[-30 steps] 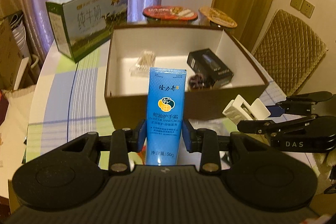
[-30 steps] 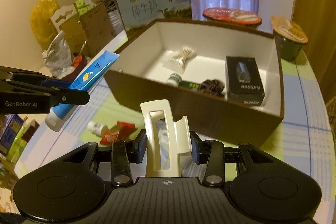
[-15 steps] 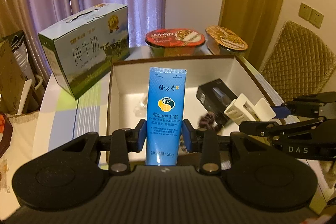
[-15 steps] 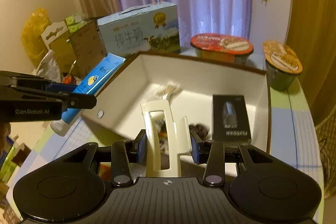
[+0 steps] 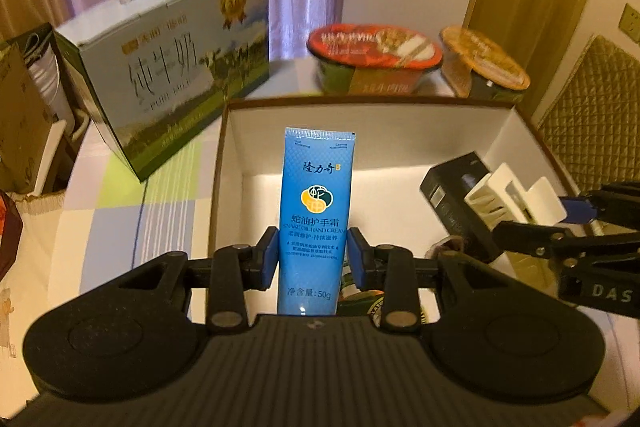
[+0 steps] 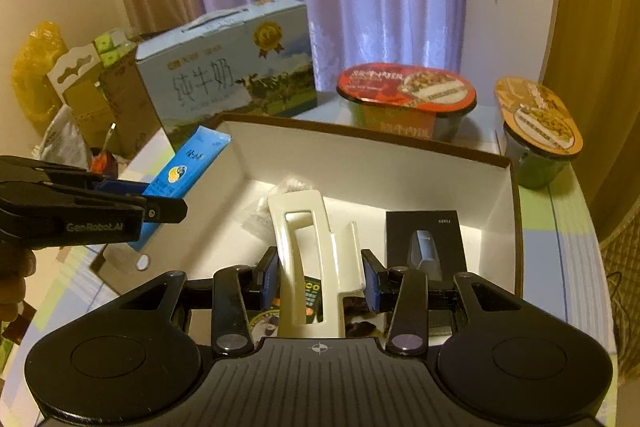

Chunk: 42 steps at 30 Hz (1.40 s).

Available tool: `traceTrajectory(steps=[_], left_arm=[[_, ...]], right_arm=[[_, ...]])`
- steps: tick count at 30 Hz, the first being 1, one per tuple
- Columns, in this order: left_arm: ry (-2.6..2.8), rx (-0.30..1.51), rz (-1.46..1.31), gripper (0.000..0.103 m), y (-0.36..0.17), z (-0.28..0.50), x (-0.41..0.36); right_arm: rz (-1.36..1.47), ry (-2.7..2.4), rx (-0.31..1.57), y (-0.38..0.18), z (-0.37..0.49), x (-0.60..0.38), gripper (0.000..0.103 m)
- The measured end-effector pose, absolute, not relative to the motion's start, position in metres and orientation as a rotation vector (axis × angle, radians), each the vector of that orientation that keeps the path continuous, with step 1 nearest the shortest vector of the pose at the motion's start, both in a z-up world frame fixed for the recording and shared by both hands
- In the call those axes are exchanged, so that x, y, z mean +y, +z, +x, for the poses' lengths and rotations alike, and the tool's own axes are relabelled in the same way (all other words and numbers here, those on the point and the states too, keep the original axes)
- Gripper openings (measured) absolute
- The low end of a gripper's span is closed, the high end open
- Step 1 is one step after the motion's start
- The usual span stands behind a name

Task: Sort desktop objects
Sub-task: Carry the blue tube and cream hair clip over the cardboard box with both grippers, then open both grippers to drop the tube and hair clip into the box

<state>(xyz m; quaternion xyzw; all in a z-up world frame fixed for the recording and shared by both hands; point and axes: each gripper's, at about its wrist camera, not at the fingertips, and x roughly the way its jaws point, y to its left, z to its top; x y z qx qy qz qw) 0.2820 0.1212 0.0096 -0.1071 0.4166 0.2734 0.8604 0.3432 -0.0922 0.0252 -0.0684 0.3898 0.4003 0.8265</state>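
Tube (image 5: 315, 211) between left hand-held gripper (image 5: 313, 259) pads

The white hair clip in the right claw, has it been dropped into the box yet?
No, the white hair clip is clamped between the right claw's blue pads, held above the open box.

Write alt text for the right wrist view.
The right gripper clamps a white hair claw clip above an open brown box that holds a black product box. At left, the left gripper holds a blue hand cream tube; a milk carton and two instant noodle bowls stand behind.
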Motion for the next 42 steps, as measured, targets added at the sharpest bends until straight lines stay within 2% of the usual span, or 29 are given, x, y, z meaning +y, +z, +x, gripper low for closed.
traceTrajectory(steps=[9,22,27,33,38,41,42], left_arm=[[0.586,0.978,-0.244,0.031,-0.031,0.298,0.135],[0.565,1.079,-0.255,0.032,-0.060,0.305,0.136],[0.562,1.060,-0.256,0.044,-0.053,0.303,0.132],[0.562,1.040,-0.253,0.054,-0.044,0.300,0.122],[0.574,1.029,-0.251,0.056,-0.039,0.296,0.114],[0.573,1.021,-0.262,0.063,-0.037,0.292,0.112],[0.576,1.020,-0.263,0.068,-0.036,0.291,0.111]], right_arm=[[-0.131,0.831,0.913,0.001,0.361,-0.091,0.039],[-0.197,0.803,0.976,-0.018,0.374,-0.114,0.039],[-0.220,0.805,0.981,-0.020,0.376,-0.120,0.039],[-0.281,0.815,0.979,-0.019,0.371,-0.122,0.039],[-0.310,0.805,1.014,-0.023,0.371,-0.124,0.039],[-0.317,0.808,1.029,-0.023,0.369,-0.124,0.047],[-0.304,0.809,1.033,-0.022,0.369,-0.124,0.062]])
